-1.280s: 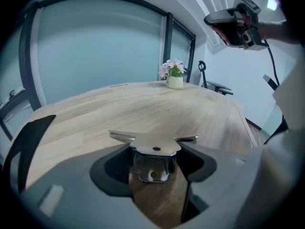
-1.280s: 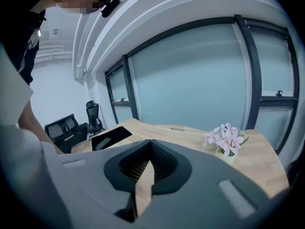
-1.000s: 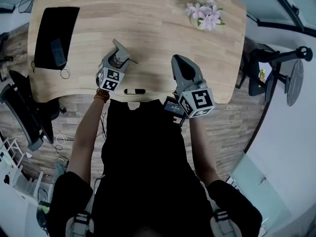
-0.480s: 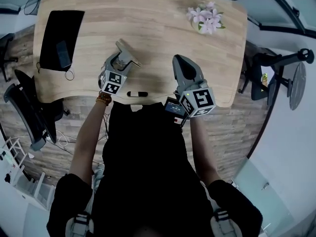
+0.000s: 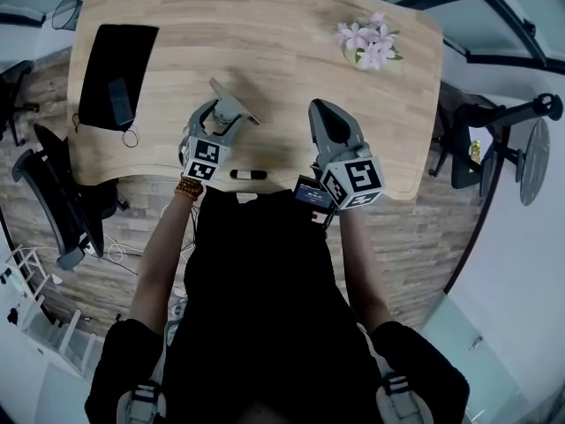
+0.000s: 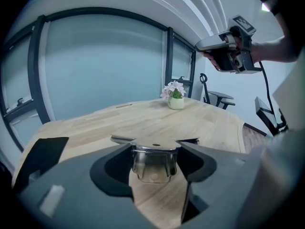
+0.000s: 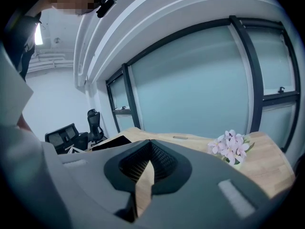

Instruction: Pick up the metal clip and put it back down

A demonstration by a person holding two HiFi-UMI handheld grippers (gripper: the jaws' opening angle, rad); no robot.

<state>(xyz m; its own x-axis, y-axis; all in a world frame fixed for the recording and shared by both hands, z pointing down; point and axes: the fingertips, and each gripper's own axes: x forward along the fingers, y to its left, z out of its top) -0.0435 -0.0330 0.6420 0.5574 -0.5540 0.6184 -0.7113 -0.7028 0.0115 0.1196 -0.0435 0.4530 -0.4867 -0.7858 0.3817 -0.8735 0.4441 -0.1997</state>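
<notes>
The left hand-held gripper (image 6: 155,149) has its jaws closed on the metal clip (image 6: 152,163). The shiny clip sits right between the two jaws, and its flat wings stick out at the top. In the left gripper view you can see bare wood under the clip, so it looks like it is held up in the air, just over the table (image 5: 265,34). That means the picking up looks done, and the putting down comes next. For that, the left hand-held gripper would need to go down slowly until the clip rests on the wood, and then open its jaws so the clip stays there and does not tip or slide. The right hand-held gripper (image 7: 150,149) has its jaws closed with nothing in them, and it just hangs over the near edge of the table at about 5 o'clock. The table is light wood with round corners. A little pot of pink flowers (image 5: 366,35) stands at about 1 o'clock, well away from the clip. A black mat (image 5: 115,60) lies at about 10 o'clock with a small dark thing on it. Around the table there are big glass walls (image 6: 105,66), dark office chairs (image 5: 48,201) and a wood floor.
</notes>
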